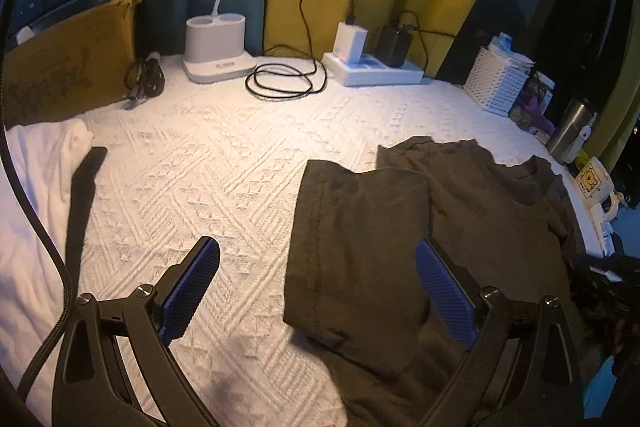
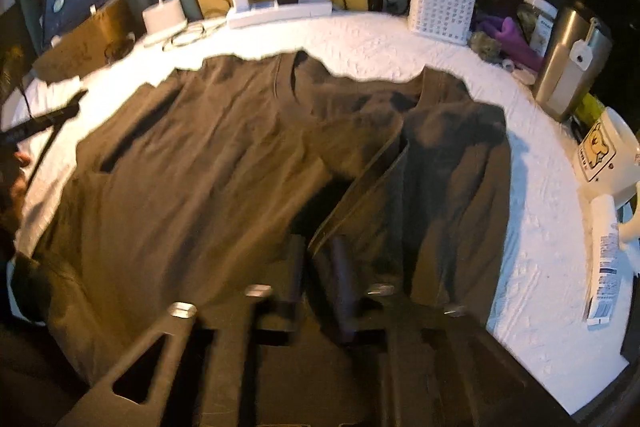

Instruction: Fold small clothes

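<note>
A white textured surface [image 1: 224,167] fills both views, backed by yellow and teal panels, with a lamp base [image 1: 216,47] and a power strip [image 1: 372,69] along the far edge. The dark shirt [image 2: 224,155] lies flat in front of you; your right view shows it whole, neckline at the far side, one side folded over in a raised flap. Your left view catches only its left part, plus a white cloth [image 1: 36,187] at the left edge that the right view barely shows. Your left gripper [image 1: 320,291] has its jaws released wide, one pad over bare surface, the other over the shirt. Your right gripper [image 2: 316,267] looks narrow, with the flap's hem between the jaws; motion blur hides whether they press it. A basket [image 2: 442,3], flask [image 2: 570,63] and mug [image 2: 608,151] crowd the right rim; open surface lies between shirt and white cloth.
</note>
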`<action>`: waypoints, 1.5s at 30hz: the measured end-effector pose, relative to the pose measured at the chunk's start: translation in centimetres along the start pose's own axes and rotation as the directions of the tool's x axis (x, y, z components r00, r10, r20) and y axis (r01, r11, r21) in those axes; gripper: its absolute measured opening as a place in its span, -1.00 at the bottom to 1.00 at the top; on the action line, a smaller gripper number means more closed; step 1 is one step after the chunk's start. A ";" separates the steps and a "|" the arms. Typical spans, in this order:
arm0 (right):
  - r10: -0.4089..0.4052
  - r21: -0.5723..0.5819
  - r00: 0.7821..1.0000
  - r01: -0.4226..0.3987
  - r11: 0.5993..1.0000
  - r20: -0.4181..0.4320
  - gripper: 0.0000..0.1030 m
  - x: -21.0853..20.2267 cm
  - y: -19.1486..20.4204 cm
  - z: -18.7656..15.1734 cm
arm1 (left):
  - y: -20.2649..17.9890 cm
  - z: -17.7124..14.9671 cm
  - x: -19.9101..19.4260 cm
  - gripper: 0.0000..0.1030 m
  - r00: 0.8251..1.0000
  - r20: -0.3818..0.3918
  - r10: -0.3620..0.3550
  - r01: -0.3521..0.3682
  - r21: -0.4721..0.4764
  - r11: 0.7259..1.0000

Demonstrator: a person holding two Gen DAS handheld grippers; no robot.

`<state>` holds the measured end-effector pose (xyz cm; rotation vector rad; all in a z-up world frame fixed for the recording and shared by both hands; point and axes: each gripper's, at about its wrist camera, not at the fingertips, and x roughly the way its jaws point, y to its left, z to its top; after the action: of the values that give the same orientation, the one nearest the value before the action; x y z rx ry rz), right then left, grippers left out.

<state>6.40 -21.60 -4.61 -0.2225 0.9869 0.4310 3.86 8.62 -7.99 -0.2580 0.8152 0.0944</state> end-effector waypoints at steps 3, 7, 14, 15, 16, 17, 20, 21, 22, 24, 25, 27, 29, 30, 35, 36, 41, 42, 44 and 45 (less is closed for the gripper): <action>0.018 0.013 0.998 -0.019 1.000 0.056 0.94 -1.2 -0.4 0.6 | 0.2 0.4 1.6 0.89 1.000 -0.029 0.003 -0.003 0.017 1.000; -0.012 0.071 0.997 0.006 0.997 0.082 0.94 -1.6 -2.0 1.1 | 0.2 0.6 4.3 0.87 0.995 -0.098 0.017 -0.014 0.035 0.999; -0.021 0.131 0.995 0.009 0.991 0.094 0.94 -1.6 -4.1 0.8 | -0.9 0.2 5.0 -0.49 0.994 -0.100 0.045 -0.030 0.148 0.989; -0.020 0.133 0.995 0.007 0.991 0.095 0.94 -1.5 -4.2 0.8 | -0.8 0.0 4.8 -0.72 0.995 -0.095 0.045 -0.031 0.145 0.989; -0.016 0.134 0.995 0.003 0.991 0.096 0.94 -1.5 -4.2 0.8 | -0.7 -0.2 4.7 -0.78 0.995 -0.093 0.040 -0.027 0.134 0.991; -0.011 0.132 0.995 -0.002 0.991 0.099 0.94 -1.6 -4.2 0.8 | -0.7 -0.3 4.5 -0.87 0.995 -0.087 0.038 -0.026 0.130 0.991; -0.008 0.122 0.994 -0.005 0.993 0.107 0.94 -1.8 -4.0 0.8 | -0.1 -0.5 3.2 -0.96 0.998 -0.052 0.046 -0.041 0.095 0.995; -0.007 0.121 0.994 -0.006 0.993 0.108 0.94 -1.9 -3.9 0.9 | 0.1 -0.4 2.7 -0.96 0.998 -0.032 0.058 -0.055 0.082 0.995; -0.007 0.120 0.994 -0.007 0.993 0.111 0.94 -2.0 -3.9 0.9 | 0.3 -0.3 2.1 -0.96 0.998 -0.012 0.067 -0.066 0.069 0.995; -0.006 0.122 0.993 -0.008 0.993 0.118 0.94 -2.2 -3.9 0.9 | 0.9 0.0 0.8 -0.96 0.996 0.027 0.082 -0.083 0.041 0.996; -0.006 0.122 0.992 -0.009 0.992 0.123 0.94 -2.4 -3.9 0.9 | 0.9 0.1 0.2 -0.96 0.996 0.042 0.084 -0.085 0.036 0.996; -0.004 0.123 0.991 -0.012 0.992 0.131 0.94 -2.6 -3.8 1.0 | 0.7 0.3 -0.7 -0.96 0.994 0.069 0.083 -0.086 0.039 0.996; 0.001 0.121 0.991 -0.017 0.993 0.136 0.94 -2.7 -3.7 0.9 | 0.0 0.5 -1.3 -0.97 0.993 0.088 0.074 -0.079 0.053 0.995; 0.005 0.118 0.990 -0.022 0.993 0.139 0.94 -2.8 -3.5 0.9 | -0.6 0.7 -1.7 -0.97 0.992 0.103 0.071 -0.078 0.072 0.994; 0.021 0.115 0.989 -0.038 0.993 0.149 0.94 -3.2 -3.5 0.6 | -3.9 1.4 -2.2 -0.97 0.992 0.127 0.021 -0.043 0.168 0.985; 0.021 0.118 0.988 -0.040 0.992 0.152 0.94 -3.3 -3.5 0.5 | -5.0 1.5 -2.1 -0.97 0.992 0.126 0.002 -0.027 0.199 0.980; 0.019 0.152 0.986 -0.044 0.987 0.163 0.94 -3.5 -4.8 -0.2 | -9.3 1.6 -0.8 -0.97 0.993 0.072 -0.089 0.063 0.300 0.952; 0.019 0.159 0.986 -0.046 0.986 0.164 0.94 -3.5 -5.0 -0.5 | -10.2 1.5 -0.1 -0.97 0.993 0.037 -0.111 0.094 0.311 0.946; 0.015 0.176 0.987 -0.044 0.983 0.162 0.94 -3.4 -5.6 -0.9 | -11.5 1.2 1.1 -0.96 0.989 -0.031 -0.148 0.150 0.307 0.940; 0.015 0.183 0.987 -0.045 0.982 0.162 0.94 -3.4 -5.9 -1.0 | -12.0 0.9 1.6 -0.96 0.984 -0.052 -0.169 0.176 0.300 0.937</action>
<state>6.61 -28.09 -2.35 -0.0038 0.8669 0.3758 7.75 -2.74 -6.22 -0.0386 0.8169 -0.1996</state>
